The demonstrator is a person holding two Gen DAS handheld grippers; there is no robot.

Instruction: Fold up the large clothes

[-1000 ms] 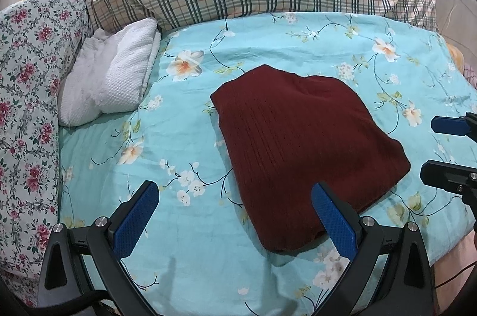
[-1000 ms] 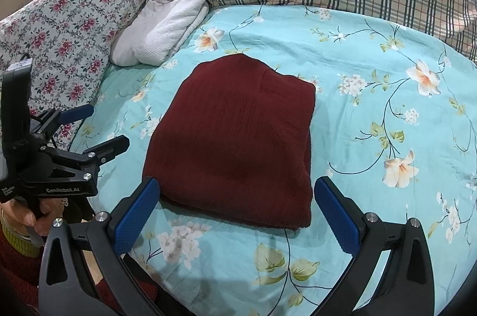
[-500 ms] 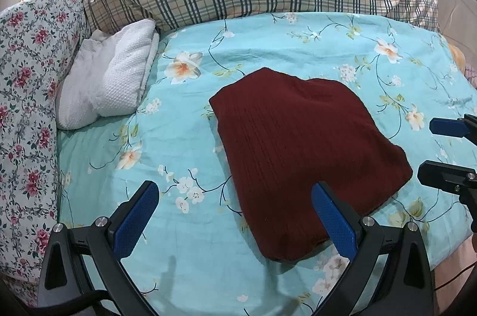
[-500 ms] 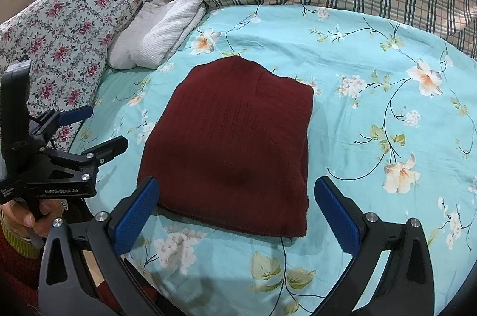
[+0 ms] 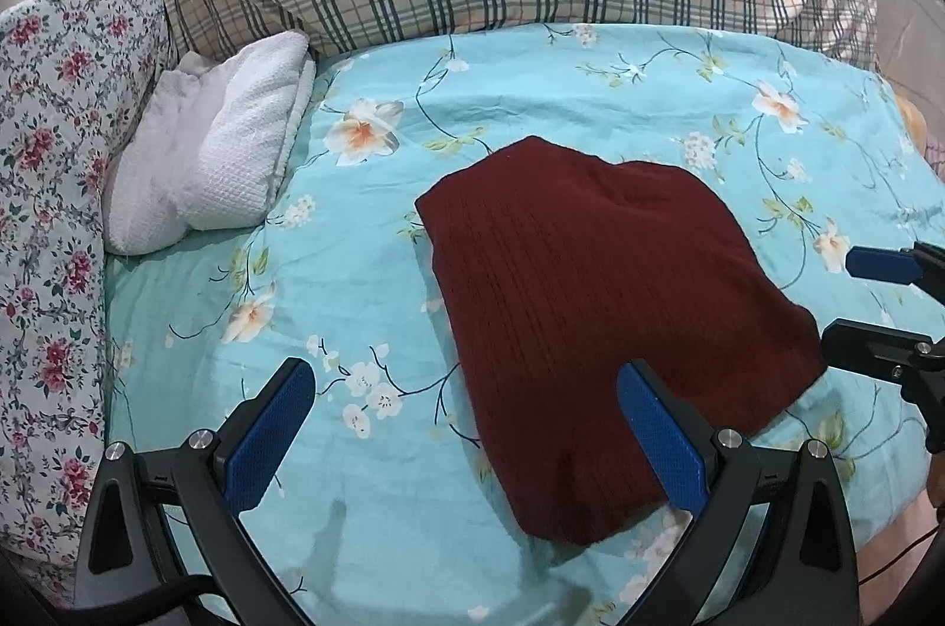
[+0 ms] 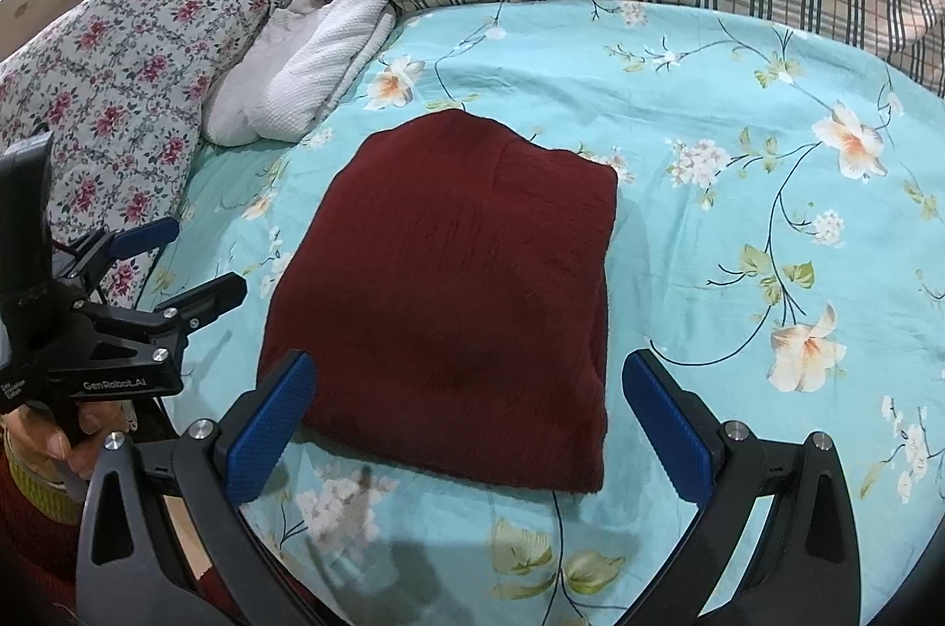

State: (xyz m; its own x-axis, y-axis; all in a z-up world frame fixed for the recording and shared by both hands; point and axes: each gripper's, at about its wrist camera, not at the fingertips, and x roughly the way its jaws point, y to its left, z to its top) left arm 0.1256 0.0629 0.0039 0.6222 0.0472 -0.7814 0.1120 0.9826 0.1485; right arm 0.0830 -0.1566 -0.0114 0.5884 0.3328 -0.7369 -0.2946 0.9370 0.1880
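neatly folded maroon sweater (image 6: 455, 295) flat on floral bedsheet (image 6: 738, 189), both grippers clear

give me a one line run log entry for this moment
garment: dark red sweater folded, flat on floral bedsheet | left gripper: open, empty | right gripper: open, empty | contact: none

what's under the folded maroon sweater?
The maroon sweater lies folded flat on the turquoise floral bedsheet, which shows all round it. Anything between its layers or directly beneath is covered, so unseen.
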